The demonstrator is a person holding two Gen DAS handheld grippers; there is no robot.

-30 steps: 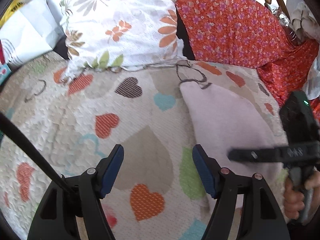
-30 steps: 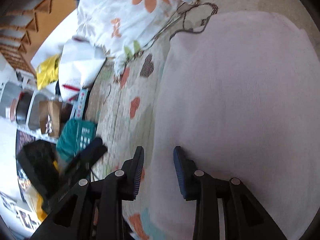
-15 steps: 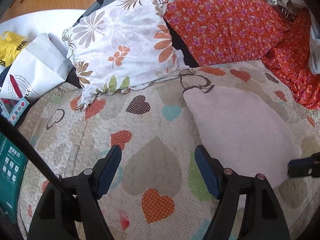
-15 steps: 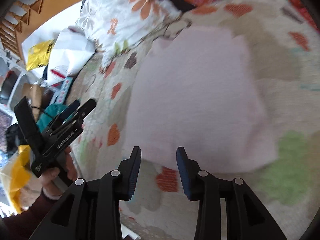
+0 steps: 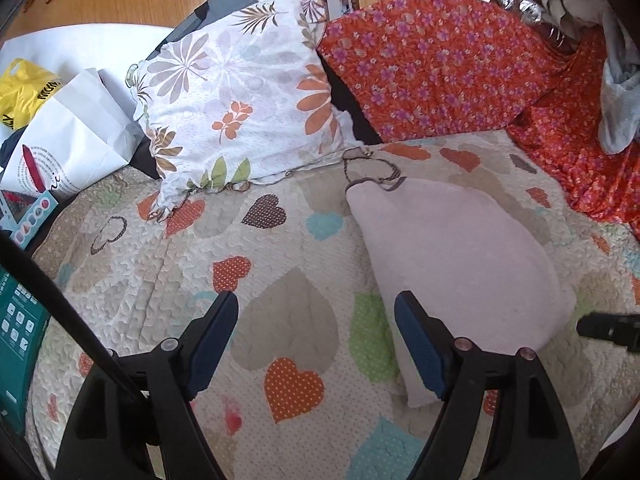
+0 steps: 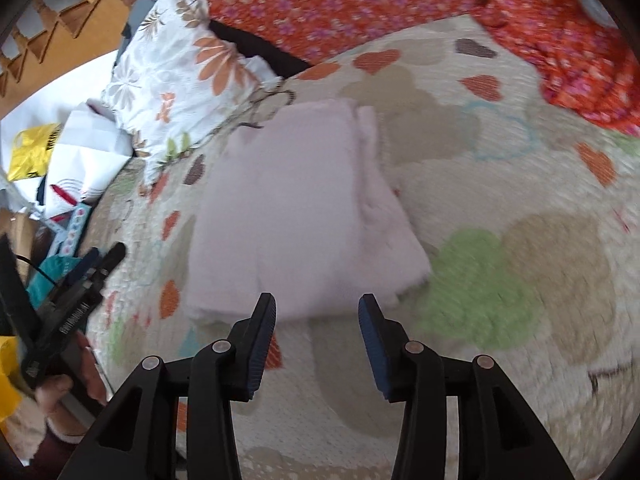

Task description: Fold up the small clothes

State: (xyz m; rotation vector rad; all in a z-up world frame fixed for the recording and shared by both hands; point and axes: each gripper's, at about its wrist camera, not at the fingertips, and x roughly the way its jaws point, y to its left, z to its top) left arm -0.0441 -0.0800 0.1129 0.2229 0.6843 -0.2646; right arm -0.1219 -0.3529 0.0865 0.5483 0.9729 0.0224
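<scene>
A pale pink garment [image 5: 456, 260] lies folded flat on the heart-patterned quilt [image 5: 160, 272]; it also shows in the right wrist view [image 6: 296, 216]. My left gripper [image 5: 316, 328] is open and empty, raised above the quilt just left of the garment's near corner. My right gripper [image 6: 316, 320] is open and empty, above the garment's near edge. The left gripper's tool [image 6: 76, 300] shows at the left of the right wrist view, and a right fingertip [image 5: 600, 326] shows at the right edge of the left wrist view.
A white floral pillow [image 5: 240, 108] and an orange flowered cushion [image 5: 432, 64] lean at the back of the quilt. A white paper bag [image 5: 68, 140], a yellow bag [image 5: 24, 92] and a teal box [image 5: 16, 320] sit off the left edge. Grey clothes [image 5: 616, 92] hang at the right.
Both grippers have lifted and pulled back from the garment. The right gripper's jaws have opened wider and it has left the cloth, which stays folded on the quilt.
</scene>
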